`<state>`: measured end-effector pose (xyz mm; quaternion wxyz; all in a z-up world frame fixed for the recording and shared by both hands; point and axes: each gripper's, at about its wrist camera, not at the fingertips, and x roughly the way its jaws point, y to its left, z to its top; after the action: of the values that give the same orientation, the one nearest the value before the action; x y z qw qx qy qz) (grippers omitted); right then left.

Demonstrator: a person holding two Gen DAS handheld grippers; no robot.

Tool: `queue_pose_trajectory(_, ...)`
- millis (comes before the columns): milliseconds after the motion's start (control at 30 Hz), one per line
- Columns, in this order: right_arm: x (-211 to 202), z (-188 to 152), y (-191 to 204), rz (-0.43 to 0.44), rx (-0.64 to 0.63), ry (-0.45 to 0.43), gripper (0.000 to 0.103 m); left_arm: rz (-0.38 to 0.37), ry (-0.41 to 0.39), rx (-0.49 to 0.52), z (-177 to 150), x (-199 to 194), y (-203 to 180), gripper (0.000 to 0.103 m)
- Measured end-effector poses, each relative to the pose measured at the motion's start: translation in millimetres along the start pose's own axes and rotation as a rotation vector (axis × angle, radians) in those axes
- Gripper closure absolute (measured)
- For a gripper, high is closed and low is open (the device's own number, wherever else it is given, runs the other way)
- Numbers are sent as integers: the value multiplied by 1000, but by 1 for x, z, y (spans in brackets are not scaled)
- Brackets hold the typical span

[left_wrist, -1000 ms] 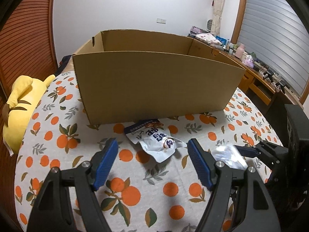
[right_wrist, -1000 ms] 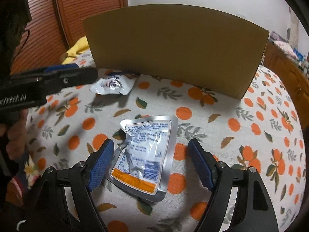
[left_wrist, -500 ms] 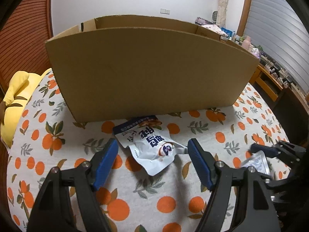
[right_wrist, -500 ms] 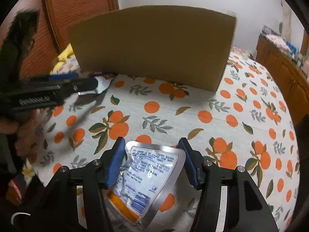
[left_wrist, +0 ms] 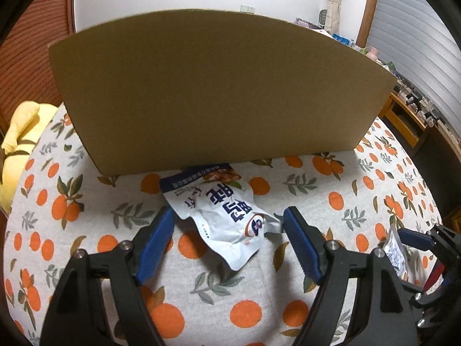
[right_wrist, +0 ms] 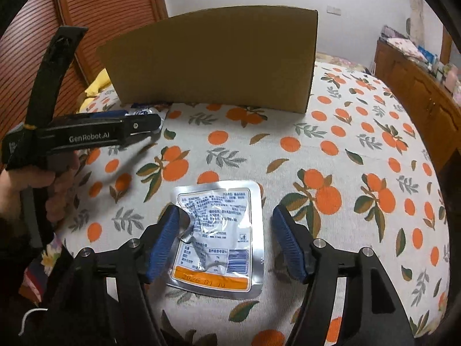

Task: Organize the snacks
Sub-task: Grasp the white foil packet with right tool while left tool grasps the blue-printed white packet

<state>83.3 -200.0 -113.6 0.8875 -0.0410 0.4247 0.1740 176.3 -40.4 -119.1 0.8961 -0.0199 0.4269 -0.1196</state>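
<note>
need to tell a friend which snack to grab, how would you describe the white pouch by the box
Find the big brown cardboard box on the orange-print tablecloth. A white plastic pouch with dark blue lettering lies against the box's near wall, between the open left gripper fingers. The other snack, a silver foil pouch, has an orange strip.

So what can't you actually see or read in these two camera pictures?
- Inside of the cardboard box: both views, hidden by its near wall.
- Top edge of the white and blue snack pouch: left view, tucked against the box.
- Silver snack pouch: right view, back-label print too small to read.
- Items on the wooden dresser: right view, too small and blurred.
</note>
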Motion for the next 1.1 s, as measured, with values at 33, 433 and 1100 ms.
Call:
queue_pose_trajectory(33,1,-1,1,-9,-9,0,33,-7,2,-6,-1,0,2,24)
queue_pose_trajectory(433,-2,-8,6,-21,-85,-2,47,-19,13,21,-10,-13,7,26)
queue_pose_trajectory(1100,-9,-2,1,13,-75,-43,61,33,45,41,12,5,3,39)
